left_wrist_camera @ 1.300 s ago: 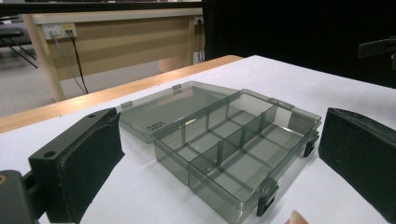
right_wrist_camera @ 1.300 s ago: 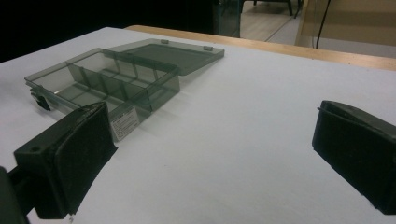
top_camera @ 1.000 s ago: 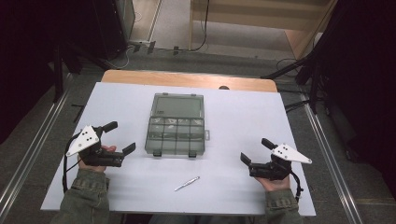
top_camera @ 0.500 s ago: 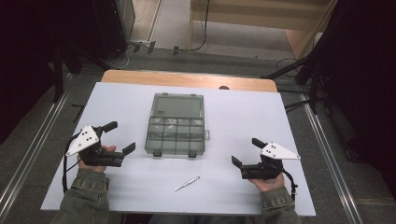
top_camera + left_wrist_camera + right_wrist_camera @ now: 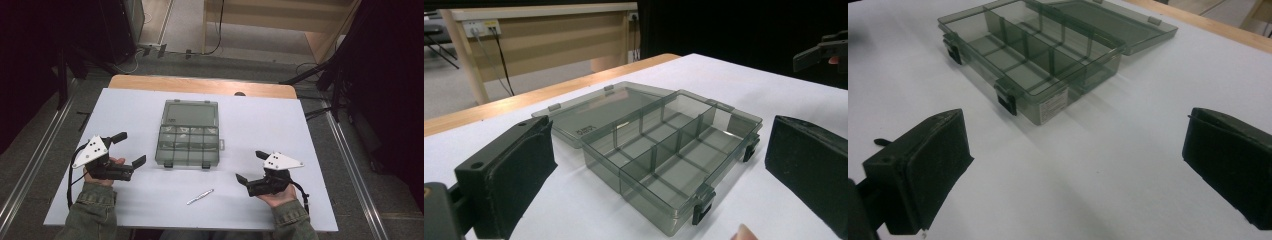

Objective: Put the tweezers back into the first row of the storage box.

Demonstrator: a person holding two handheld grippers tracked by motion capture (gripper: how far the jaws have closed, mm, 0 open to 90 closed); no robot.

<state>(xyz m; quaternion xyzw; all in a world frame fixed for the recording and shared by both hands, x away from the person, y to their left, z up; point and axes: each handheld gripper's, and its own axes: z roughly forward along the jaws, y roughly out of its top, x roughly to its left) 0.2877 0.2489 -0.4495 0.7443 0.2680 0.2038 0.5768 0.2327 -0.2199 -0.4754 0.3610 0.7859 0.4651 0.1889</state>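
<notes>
Compartment box (image 5: 189, 145) lies open at table centre, lid folded flat toward 12 o'clock for access. Nearest, a slim metal tool (image 5: 200, 196) rests at 6 o'clock. Left gripper (image 5: 129, 149) at 8 o'clock and right gripper (image 5: 248, 167) at 4 o'clock flank it, jaws apart, empty.

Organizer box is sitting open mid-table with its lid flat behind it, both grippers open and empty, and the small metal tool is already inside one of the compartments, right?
Not quite: the small metal tool lies on the table in front of the organizer box, as the high view shows. The rest holds: left gripper and right gripper open and empty.
</notes>
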